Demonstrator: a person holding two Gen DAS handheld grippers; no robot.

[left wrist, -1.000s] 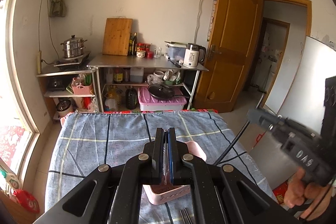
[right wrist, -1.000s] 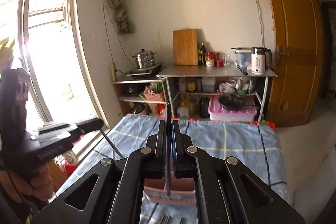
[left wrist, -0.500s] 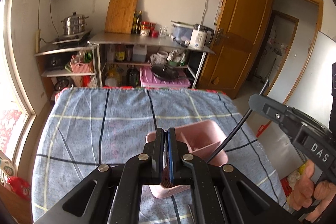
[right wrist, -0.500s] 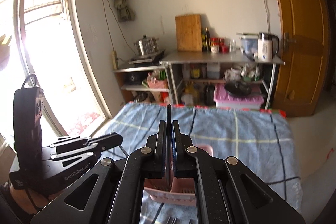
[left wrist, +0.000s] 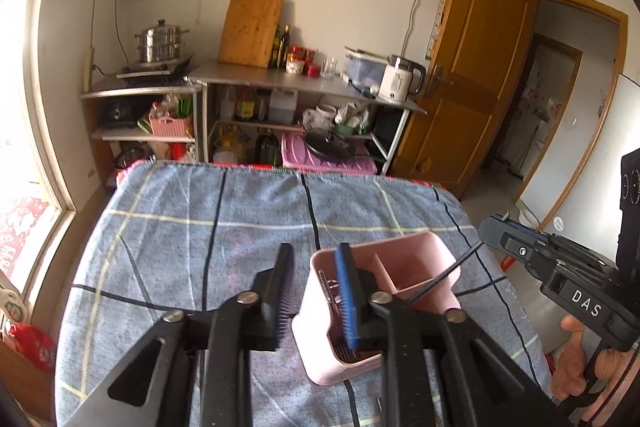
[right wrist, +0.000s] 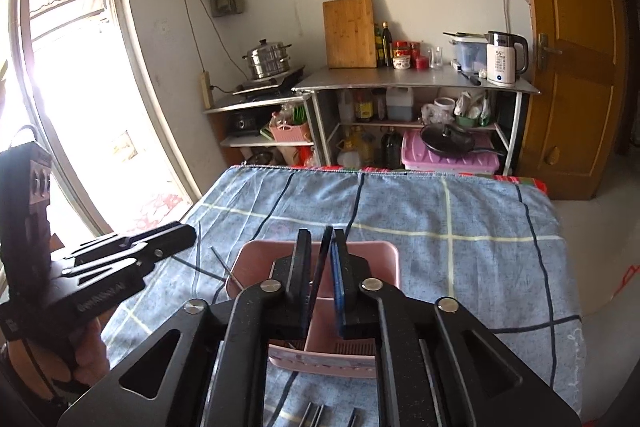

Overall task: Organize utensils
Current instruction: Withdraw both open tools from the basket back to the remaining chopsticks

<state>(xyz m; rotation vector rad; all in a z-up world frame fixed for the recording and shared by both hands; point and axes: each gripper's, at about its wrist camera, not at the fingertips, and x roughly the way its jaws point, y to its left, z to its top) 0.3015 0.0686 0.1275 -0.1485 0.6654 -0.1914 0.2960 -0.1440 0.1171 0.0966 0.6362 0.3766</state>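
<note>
A pink divided utensil holder (left wrist: pixel 420 259) stands on the blue checked tablecloth (left wrist: pixel 200 227); it also shows in the right wrist view (right wrist: pixel 384 255). My left gripper (left wrist: pixel 314 267) is open above the holder's left compartment, where a metal utensil (left wrist: pixel 334 293) lies inside. My right gripper (right wrist: pixel 320 255) is slightly open above the holder, with a thin black utensil (right wrist: pixel 318 267) standing loose between its fingers. The same black utensil (left wrist: pixel 444 275) slants into the right compartment, below the right gripper (left wrist: pixel 520 247).
More utensils (right wrist: pixel 316 417) lie on the cloth near the front edge. The left gripper (right wrist: pixel 160 243) is at the left. A steel shelf (right wrist: pixel 412 79) with a kettle, cutting board and pots stands beyond the table. A wooden door (left wrist: pixel 472 79) is at the right.
Both grippers moved down to the holder. My left gripper opened and let its utensil drop into the left compartment. My right gripper's fingers parted around the black utensil.
</note>
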